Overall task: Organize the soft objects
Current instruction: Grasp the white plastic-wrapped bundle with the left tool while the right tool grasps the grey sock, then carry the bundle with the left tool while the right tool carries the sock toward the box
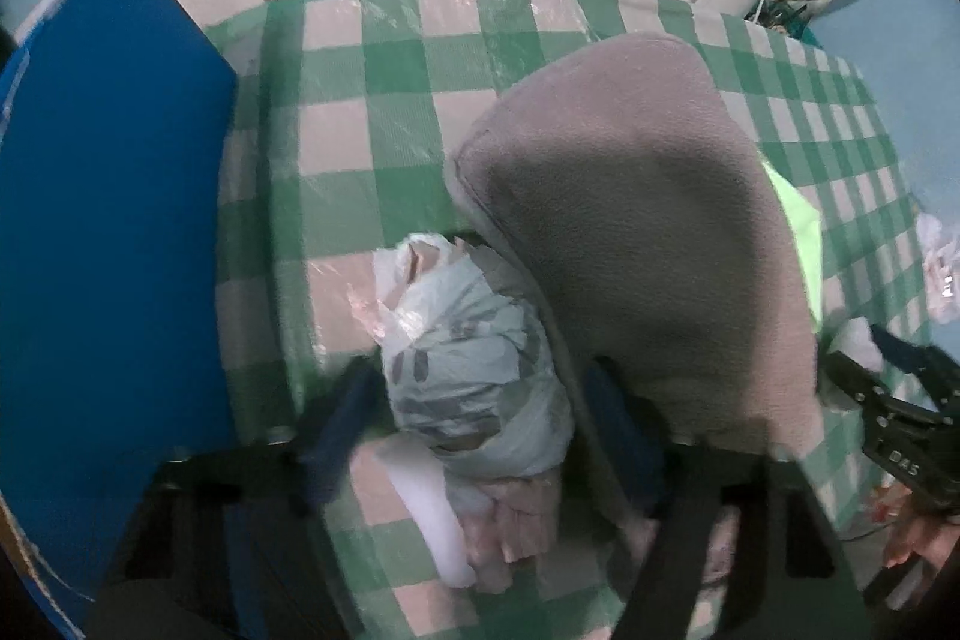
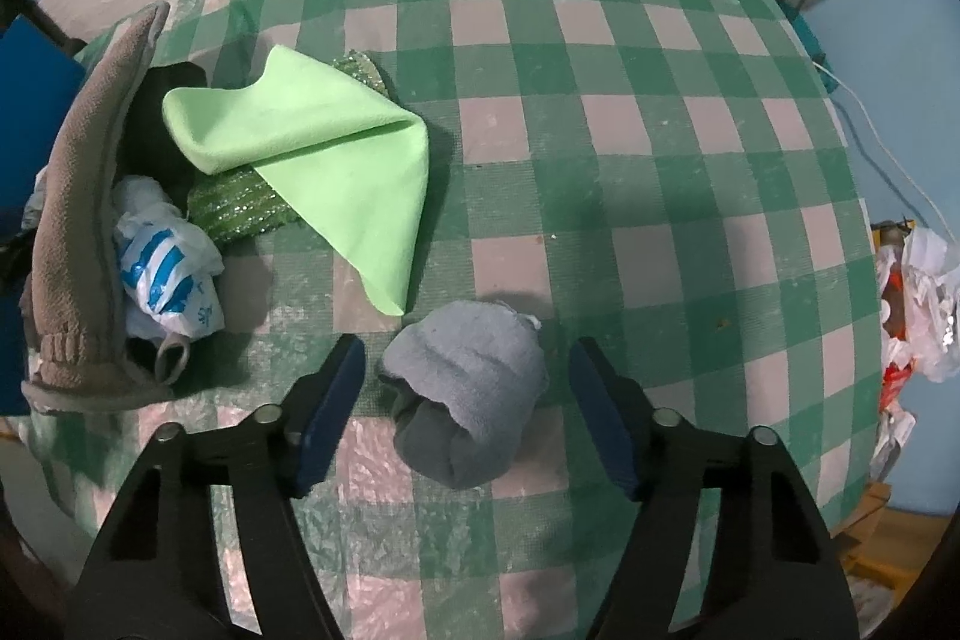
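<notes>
Grey rolled sock [image 2: 465, 388] between open right gripper [image 2: 467, 403] pads, ungrasped; left gripper [image 1: 480, 436] open, straddling bagged bundle [image 1: 474, 376]. Green cloth [image 2: 336, 172], brown towel [image 1: 648, 244] beyond: sorting barely begun.

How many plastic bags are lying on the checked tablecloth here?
2. A pale bag with grey print between the left gripper's fingers, and a white, blue-striped bag beside the brown cloth. Others may be hidden under the cloths.

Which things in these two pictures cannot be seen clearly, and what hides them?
- Left wrist view: the left gripper fingers are blurred, and the grey cloth covers the right one.
- Left wrist view: the green cloth is mostly behind the grey cloth.
- Right wrist view: the dark item beneath the green cloth is unidentifiable.
</notes>
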Demonstrator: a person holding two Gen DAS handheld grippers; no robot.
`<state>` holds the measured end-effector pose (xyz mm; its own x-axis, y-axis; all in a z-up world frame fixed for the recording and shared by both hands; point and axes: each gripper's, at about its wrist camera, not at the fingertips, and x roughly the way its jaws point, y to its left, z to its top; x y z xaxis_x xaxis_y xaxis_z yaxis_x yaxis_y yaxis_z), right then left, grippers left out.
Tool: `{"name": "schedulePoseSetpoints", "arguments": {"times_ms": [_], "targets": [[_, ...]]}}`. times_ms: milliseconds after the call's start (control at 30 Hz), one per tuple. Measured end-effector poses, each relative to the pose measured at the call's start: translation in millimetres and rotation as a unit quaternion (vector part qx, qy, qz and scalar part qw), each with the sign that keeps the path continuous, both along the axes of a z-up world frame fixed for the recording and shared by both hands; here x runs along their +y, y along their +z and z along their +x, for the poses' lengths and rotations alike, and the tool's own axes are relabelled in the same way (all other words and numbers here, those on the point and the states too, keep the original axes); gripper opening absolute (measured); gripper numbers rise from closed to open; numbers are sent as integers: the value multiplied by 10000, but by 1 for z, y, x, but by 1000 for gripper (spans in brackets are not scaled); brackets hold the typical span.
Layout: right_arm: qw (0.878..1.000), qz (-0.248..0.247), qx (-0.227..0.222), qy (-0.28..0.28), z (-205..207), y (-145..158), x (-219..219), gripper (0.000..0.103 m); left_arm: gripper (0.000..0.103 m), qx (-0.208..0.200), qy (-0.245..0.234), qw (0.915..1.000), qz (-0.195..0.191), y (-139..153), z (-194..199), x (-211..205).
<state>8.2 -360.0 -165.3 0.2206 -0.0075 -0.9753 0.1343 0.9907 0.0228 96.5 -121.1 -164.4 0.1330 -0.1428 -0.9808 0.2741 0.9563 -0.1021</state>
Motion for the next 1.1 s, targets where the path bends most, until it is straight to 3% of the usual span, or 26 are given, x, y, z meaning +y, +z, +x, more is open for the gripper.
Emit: {"name": "schedulePoseSetpoints", "arguments": {"times_ms": [67, 267, 800, 1100], "targets": [[10000, 82, 14, -15, -1, 0, 0, 58, 55, 14, 29, 9999, -100, 2, 2, 3], [9998, 194, 4, -19, 0, 2, -7, 56, 44, -203, -118, 9997, 15, 8, 8, 4], [9988, 368, -313, 98, 4, 26, 1, 35, 40, -800, -243, 9965, 13, 50, -20, 9], [9970, 483, -592, 137, 4, 49, 5, 32, 40, -910, -236, 9956, 31, 65, -28, 11]]}}
